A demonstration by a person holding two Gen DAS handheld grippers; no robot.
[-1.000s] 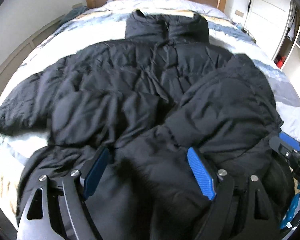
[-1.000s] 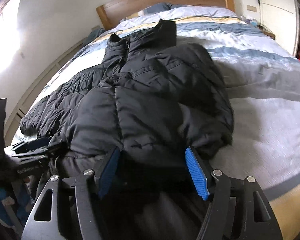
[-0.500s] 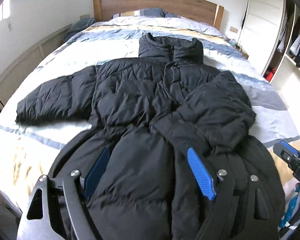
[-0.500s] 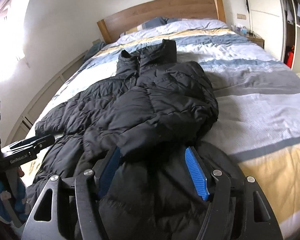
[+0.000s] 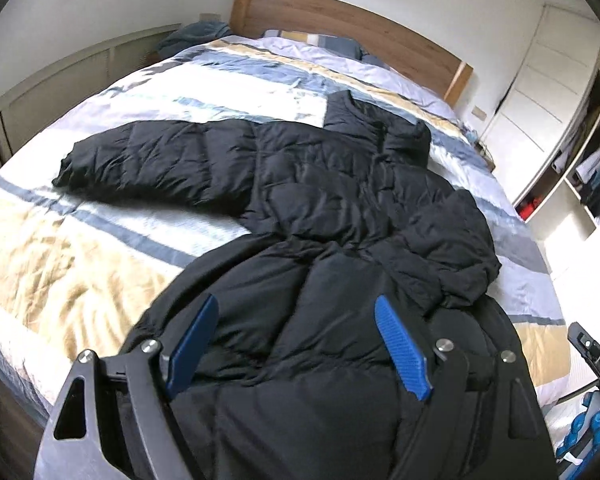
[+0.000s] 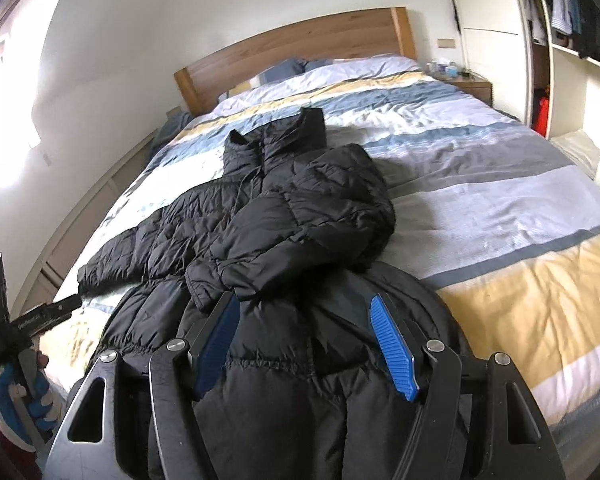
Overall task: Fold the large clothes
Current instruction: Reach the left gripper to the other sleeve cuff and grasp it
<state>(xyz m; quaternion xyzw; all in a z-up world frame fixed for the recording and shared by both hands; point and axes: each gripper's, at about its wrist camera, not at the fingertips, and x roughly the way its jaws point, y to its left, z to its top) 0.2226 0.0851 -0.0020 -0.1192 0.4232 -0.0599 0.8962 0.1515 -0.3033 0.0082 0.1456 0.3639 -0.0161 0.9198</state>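
Note:
A black puffer jacket (image 5: 340, 200) lies face up on the striped bed (image 5: 80, 264), collar toward the headboard. One sleeve (image 5: 148, 164) stretches out flat to the left; the other sleeve (image 6: 300, 224) is folded across the chest. In the left wrist view, my left gripper (image 5: 296, 308) holds the jacket's lower part, with fabric filling the wide gap between the blue pads (image 5: 400, 352). My right gripper (image 6: 304, 304) holds the hem the same way, with the hem seam (image 6: 268, 362) running between its fingers. The lower jacket rises off the bed toward both grippers.
A wooden headboard (image 6: 300, 52) and pillows stand at the far end. There is an open wardrobe (image 6: 572, 20) with shelves on the right and a low cabinet (image 5: 60, 88) along the left wall. A bedside table (image 6: 468, 84) sits by the headboard. A blue-gloved hand (image 6: 20, 400) carries the left gripper.
Both grippers drew back from the headboard and rose, keeping the jacket's lower part with them. The crumpled lower body has stretched out smoother; the collar and outstretched sleeve stayed in place.

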